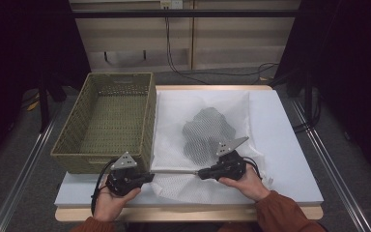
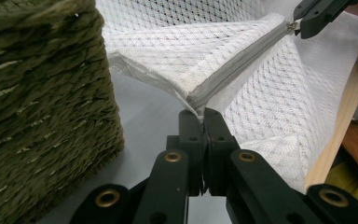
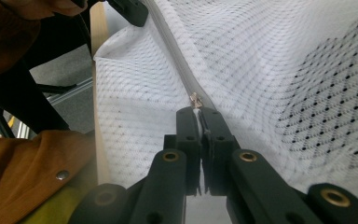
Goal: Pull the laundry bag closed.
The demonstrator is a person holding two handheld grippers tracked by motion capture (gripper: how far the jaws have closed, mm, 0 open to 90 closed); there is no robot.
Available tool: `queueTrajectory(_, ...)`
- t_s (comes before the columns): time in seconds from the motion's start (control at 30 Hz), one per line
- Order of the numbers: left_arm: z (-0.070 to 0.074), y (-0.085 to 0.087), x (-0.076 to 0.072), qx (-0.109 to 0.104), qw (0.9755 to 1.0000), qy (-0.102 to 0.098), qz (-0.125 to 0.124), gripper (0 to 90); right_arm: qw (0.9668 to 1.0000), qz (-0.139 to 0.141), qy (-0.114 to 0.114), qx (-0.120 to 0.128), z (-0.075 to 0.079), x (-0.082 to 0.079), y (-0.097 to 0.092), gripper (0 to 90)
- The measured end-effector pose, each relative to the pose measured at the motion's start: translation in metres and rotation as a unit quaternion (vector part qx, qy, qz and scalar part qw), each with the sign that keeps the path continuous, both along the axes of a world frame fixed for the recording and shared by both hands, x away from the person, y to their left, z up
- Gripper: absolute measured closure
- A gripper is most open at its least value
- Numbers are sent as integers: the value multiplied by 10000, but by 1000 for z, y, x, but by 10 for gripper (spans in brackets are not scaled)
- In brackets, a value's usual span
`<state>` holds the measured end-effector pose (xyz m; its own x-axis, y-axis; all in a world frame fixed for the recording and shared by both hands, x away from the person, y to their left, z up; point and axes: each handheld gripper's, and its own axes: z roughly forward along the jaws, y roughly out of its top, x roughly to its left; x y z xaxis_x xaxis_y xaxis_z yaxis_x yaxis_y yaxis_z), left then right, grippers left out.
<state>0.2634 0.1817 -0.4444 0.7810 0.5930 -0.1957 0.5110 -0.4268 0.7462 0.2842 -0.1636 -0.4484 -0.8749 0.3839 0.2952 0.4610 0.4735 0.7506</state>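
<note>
High view: both forearms come in from the bottom edge in rust-brown sleeves, each hand wrapped around a gripper held low and nearly level over the near edge of the table. The left gripper (image 1: 147, 177) points right and the right gripper (image 1: 202, 173) points left, so their tips face each other along the zipper (image 1: 174, 171) stretched straight between them.

The zipper runs along the near edge of a white mesh bag (image 1: 174, 125), which lies spread over the middle of the white board (image 1: 280, 145); something dark grey (image 1: 207, 133) shows through the mesh.

Left gripper view: the jaws are pressed together, pinching the bag's corner where the zipper (image 2: 235, 60) ends, with the fabric pulled up taut toward the right gripper (image 2: 298, 24) at the far end.

Right gripper view: the jaws are closed on the zipper pull (image 3: 196, 103), and the zipper band runs away toward the left gripper (image 3: 130, 10).

A green woven basket (image 1: 77, 130) stands on the left of the board, just beside the bag and close to the left gripper. The board rests on a wooden table (image 1: 183, 213). Behind it are a pale cabinet (image 1: 183, 34) with hanging cables (image 1: 174, 63), grey floor and dark curtains at both sides.
</note>
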Motion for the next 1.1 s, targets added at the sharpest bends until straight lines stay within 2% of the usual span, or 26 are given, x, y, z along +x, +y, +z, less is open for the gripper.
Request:
queueTrajectory(0.17,0,0,0,4,10000,-9,12,882,10000,-28,-26,2,1,0,-4,868)
queueTrajectory(0.23,0,0,1,-56,10000,-1,-4,881,10000,-44,-38,-2,1,-1,-5,868)
queueTrajectory(0.27,1,0,1,-9,10000,-8,-5,882,10000,-41,-22,23,1,-1,-5,868)
queueTrajectory(0.87,1,2,1,-9,10000,-7,26,881,9998,-188,0,0,0,-4,-19,868)
queueTrajectory(1.1,2,6,1,-91,9999,-1,74,881,9997,-251,-18,-29,0,-4,-24,868)
